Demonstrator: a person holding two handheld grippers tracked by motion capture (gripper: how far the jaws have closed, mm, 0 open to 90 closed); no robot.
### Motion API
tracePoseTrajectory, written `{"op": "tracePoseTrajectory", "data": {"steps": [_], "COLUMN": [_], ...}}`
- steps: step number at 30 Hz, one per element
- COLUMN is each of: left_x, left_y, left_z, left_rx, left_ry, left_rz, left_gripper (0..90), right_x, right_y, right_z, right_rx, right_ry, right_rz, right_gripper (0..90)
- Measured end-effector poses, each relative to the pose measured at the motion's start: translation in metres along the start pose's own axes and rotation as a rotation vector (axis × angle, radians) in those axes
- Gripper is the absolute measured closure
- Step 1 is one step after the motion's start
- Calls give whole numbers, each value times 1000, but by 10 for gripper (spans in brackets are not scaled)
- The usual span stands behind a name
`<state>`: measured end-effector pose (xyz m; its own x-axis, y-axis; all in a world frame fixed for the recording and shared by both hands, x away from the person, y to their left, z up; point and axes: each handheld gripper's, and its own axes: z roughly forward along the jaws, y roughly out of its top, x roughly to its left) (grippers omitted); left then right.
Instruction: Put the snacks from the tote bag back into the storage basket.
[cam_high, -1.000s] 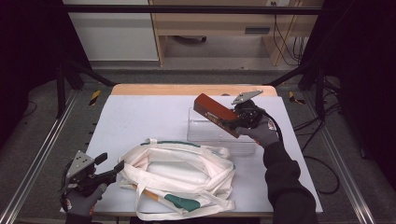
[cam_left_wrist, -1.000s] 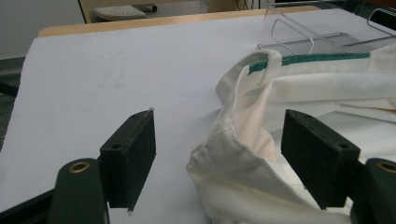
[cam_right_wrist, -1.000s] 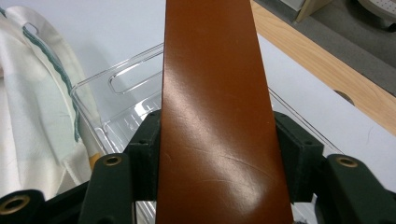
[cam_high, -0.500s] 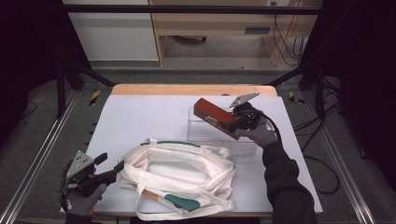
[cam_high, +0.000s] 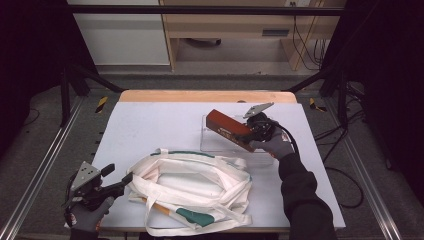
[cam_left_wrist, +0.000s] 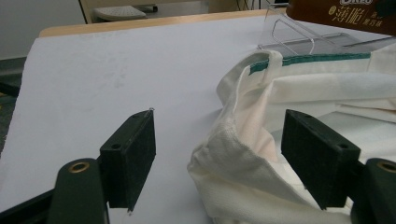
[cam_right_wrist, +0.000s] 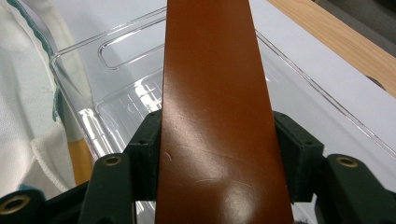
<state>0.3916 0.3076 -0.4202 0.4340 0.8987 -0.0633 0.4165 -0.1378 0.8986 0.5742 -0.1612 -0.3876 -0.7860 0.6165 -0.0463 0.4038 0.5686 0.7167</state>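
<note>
Above the clear plastic tray (cam_high: 220, 142), the right hand-held gripper (cam_high: 250, 134) stays clamped on a long reddish-brown box (cam_high: 229, 129) (not yet bagged); left hand-held gripper (cam_high: 126, 181) gapes around the white cloth tote bag's (cam_high: 195, 182) rim

Long brown box (cam_high: 229, 129), glossy, tilted, held above clear plastic tray (cam_high: 215, 145)

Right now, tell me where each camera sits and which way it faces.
High view: above the person's side of the table, looking forward and down; both forearms, left gripper and right gripper show.
Left gripper view: on the left gripper, looking along its open jaws at the bag rim between them.
Right gripper view: on the right gripper, looking along jaws shut on the brown box above the clear tray.
Shared: bag, tray and box appear in all three.
</note>
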Motion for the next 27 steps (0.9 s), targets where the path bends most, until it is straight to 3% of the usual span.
{"op": "tracePoseTrajectory", "data": {"steps": [12, 27], "left_x": [0, 0], "left_y": [0, -1], "left_z": [0, 1], "left_rx": [1, 6], "left_ry": [0, -1], "left_rz": [1, 3], "left_gripper": [259, 259], "right_x": [-5, -1], "right_y": [-2, -6], "right_z": [5, 24], "right_rx": [16, 79], "right_ry": [-12, 14], "right_rz": [-28, -10], "right_gripper": [433, 432]}}
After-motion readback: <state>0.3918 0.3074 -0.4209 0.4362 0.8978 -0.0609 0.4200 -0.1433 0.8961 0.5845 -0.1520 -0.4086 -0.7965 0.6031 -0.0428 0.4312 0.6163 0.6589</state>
